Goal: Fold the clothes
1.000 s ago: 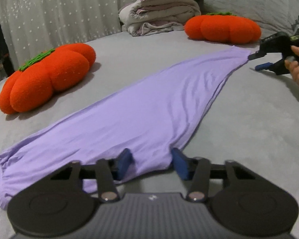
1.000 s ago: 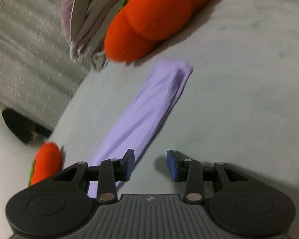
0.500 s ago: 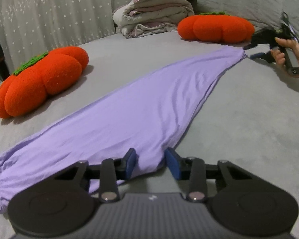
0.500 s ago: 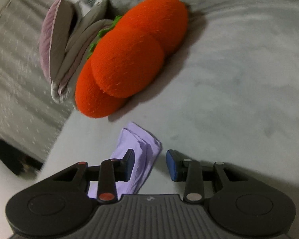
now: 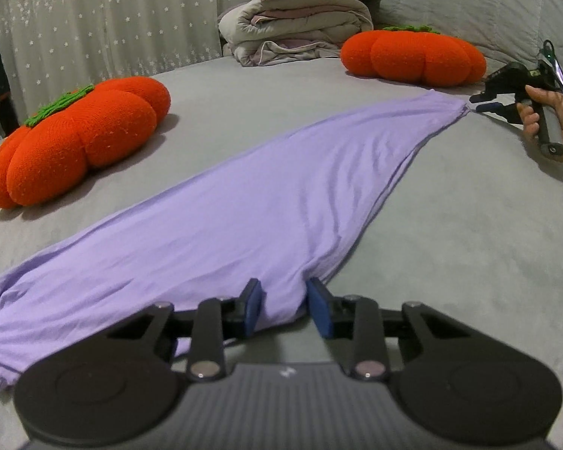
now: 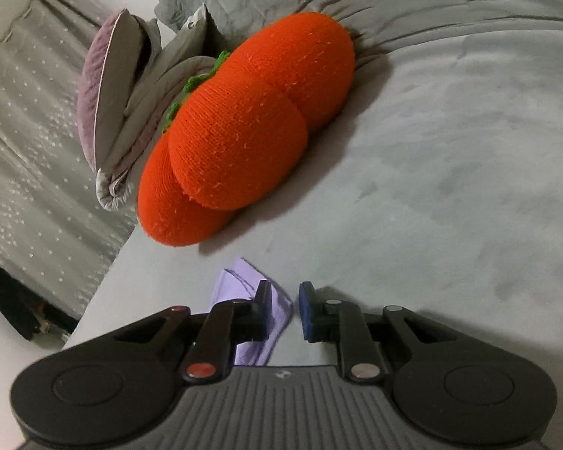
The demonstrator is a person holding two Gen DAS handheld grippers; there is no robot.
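Observation:
A lilac garment [image 5: 262,202] lies stretched out on the grey bed [image 5: 469,262], running from the near left to a narrow tip at the far right. My left gripper [image 5: 284,305] sits at its near edge. The jaws are closing with a bunch of the cloth between the blue pads, which do not clamp it. Held by a person's hand [image 5: 540,112], my right gripper [image 5: 478,102] is at the far tip. In the right wrist view, the right gripper [image 6: 284,309] is closing over the garment's end [image 6: 240,281], and a small gap still shows at the right pad.
Two orange pumpkin cushions rest on the bed, one at the left [image 5: 82,131] and one at the back right [image 5: 413,58], just beyond the garment's tip [image 6: 251,131]. A stack of folded bedding [image 5: 300,18] stands at the back, with a starred curtain [image 5: 94,18] behind it.
The right gripper slid along the garment's narrow leg to its end near the pumpkin cushion, and its jaws narrowed. The left jaws narrowed around the near edge while that hand stayed put.

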